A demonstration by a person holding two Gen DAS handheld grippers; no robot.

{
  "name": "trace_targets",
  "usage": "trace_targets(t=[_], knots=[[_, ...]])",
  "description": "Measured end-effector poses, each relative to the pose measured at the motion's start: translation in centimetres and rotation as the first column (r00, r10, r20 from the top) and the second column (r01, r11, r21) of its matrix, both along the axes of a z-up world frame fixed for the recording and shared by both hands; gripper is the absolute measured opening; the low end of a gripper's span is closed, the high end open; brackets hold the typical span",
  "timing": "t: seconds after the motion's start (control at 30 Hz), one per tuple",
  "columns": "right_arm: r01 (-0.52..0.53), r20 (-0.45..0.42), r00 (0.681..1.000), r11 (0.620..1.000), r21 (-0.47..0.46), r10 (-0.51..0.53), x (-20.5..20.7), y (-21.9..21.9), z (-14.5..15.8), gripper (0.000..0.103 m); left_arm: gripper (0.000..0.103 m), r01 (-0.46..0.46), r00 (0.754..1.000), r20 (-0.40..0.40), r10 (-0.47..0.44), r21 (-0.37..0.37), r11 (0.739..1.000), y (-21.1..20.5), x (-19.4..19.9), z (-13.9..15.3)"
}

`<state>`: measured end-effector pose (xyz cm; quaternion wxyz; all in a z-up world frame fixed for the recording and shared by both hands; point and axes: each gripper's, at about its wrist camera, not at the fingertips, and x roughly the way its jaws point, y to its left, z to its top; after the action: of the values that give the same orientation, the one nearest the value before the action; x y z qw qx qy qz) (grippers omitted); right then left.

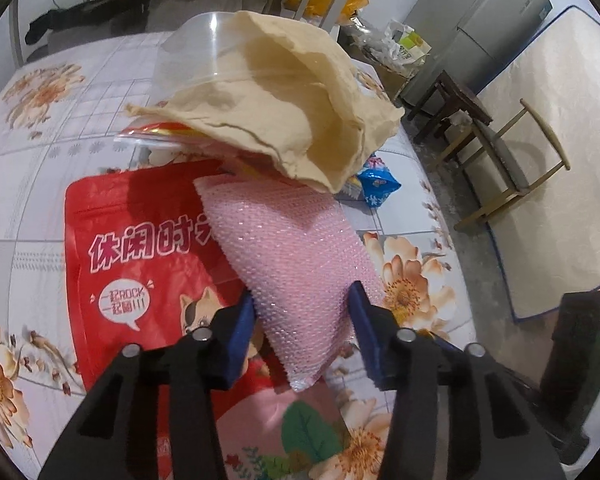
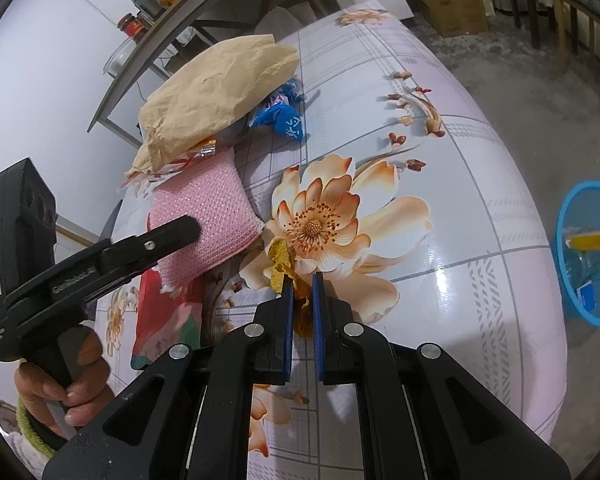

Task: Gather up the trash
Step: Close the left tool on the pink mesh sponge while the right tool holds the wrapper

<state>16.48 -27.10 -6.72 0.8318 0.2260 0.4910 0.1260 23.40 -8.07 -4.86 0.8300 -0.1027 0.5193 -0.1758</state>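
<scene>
Left tongs: I see my left gripper (image 1: 302, 306) straddling the near end of the pink bubble-wrap pouch (image 1: 296, 248). Its blue pads sit against both sides of the pouch, so I read it as gripping the pouch.
Left hand: in the right wrist view the person's hand (image 2: 66, 384) wraps the handle of that gripper (image 2: 188, 226), whose finger lies over the pouch (image 2: 216, 212).
Pink pouch: it lies partly on the red snack bag (image 1: 140, 264) and partly on the flowered tablecloth (image 1: 40, 184); its far end goes under the crumpled brown paper bag (image 1: 284, 120).
Right tongs: my right gripper (image 2: 302, 280) is closed on a crumpled yellow wrapper (image 2: 280, 260), which pokes up between the blue pads and sits on the big printed flower.
Other trash: a blue wrapper (image 2: 284, 118) lies just beside the paper bag (image 2: 216, 104), on the side away from the pouch. Bits of clear and orange wrapping stick out from under the paper bag.
Clear tub: a transparent plastic container (image 1: 192, 52) stands behind the paper bag; I cannot tell what is in it.
Blue basket: a blue mesh basket (image 2: 564, 220) stands on the floor, well apart from the table. Inside I make out a yellow box, something clear and a small blue item.
</scene>
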Motion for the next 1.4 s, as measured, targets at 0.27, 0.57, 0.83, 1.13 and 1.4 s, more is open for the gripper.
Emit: trace_targets(t=[0.27,0.57,0.83,1.13,1.4], knots=[[-0.001,-0.004,1.000,1.000,-0.008,0.001,0.1,0.2,0.1,0.007,0.037,0.033,0.998,-0.050,-0.037,-0.063,0.997,2.8,-2.0,1.2],[-0.001,-0.008,1.000,1.000,-0.022,0.000,0.2,0.4,0.2,0.007,0.038,0.087,0.994,-0.063,-0.091,-0.066,0.994,6.7,-5.8,2.8],[0.003,-0.012,1.000,0.999,-0.048,-0.004,0.3,0.8,0.3,0.007,0.072,0.027,0.999,-0.041,-0.030,-0.068,0.997,9.9,-7.5,3.3],[0.010,-0.014,1.000,0.998,-0.064,-0.011,0.3,1.3,0.4,0.008,0.091,-0.052,0.998,-0.039,0.051,-0.025,0.998,8.4,-6.0,2.7],[0.021,-0.010,1.000,0.999,-0.048,-0.022,0.2,1.2,0.2,0.008,0.092,-0.053,0.999,0.020,0.050,0.197,0.979,4.9,-5.2,0.6]])
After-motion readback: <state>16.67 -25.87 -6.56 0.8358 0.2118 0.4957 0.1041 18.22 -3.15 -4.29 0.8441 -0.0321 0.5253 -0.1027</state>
